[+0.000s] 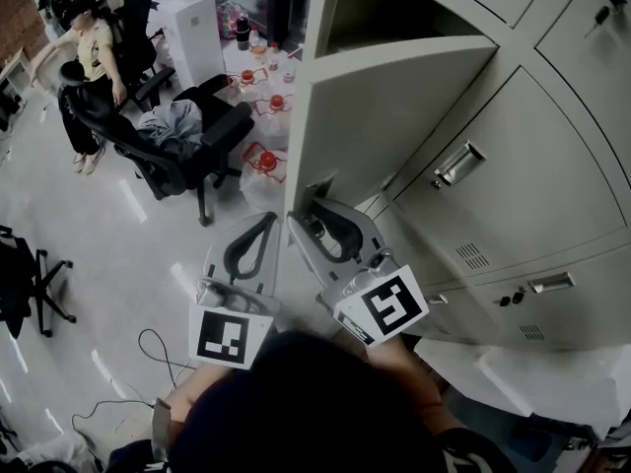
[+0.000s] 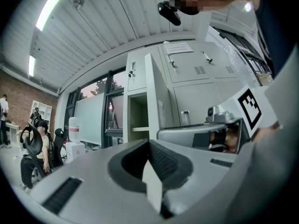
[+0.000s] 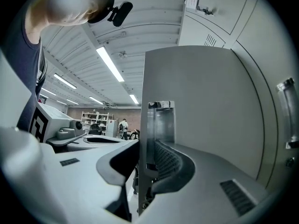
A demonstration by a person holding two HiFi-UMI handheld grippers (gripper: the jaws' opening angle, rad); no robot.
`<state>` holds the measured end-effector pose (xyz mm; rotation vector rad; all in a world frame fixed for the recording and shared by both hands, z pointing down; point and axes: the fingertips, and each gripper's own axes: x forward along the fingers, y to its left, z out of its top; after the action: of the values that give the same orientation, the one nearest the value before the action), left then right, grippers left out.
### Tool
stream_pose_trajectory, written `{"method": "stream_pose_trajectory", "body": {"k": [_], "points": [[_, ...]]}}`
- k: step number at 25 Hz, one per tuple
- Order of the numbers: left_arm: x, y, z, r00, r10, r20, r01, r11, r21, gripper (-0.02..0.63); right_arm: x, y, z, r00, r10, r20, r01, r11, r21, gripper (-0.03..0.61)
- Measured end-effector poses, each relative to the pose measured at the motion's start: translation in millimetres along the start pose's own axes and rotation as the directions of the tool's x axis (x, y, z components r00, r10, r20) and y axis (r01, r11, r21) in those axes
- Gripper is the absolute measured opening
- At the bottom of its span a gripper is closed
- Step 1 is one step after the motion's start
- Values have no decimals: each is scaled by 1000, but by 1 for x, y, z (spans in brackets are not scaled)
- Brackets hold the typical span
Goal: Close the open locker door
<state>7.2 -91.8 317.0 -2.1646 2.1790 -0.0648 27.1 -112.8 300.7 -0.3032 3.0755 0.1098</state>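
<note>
Right tool clamps the open locker door, left tool clenched empty; office chair and bottles stand nearby.

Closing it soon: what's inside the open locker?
The locker shows a shelf with nothing visible on it; the door hides the rest of the inside.
</note>
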Motion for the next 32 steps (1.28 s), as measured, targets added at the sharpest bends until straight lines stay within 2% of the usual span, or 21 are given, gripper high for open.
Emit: {"method": "stream_pose_trajectory", "body": {"k": [6,11,20,32], "points": [[20,27,-4,1000,-30,6,30,1000,-7,0,29,-13,-1,1000,-31,5,31,1000,-5,100],[39,61,2,999,-48,23,48,999,-5,0,56,-28,-5,997,-79,-18,79,997,7,92],[79,106,-5,991,-129,16,130,991,-33,0,97,-61,-7,981,-190,-28,191,982,11,75],[127,129,-12,959,-284,27,285,958,-43,0,123,-89,-9,941,-338,-38,338,941,-6,71]]}}
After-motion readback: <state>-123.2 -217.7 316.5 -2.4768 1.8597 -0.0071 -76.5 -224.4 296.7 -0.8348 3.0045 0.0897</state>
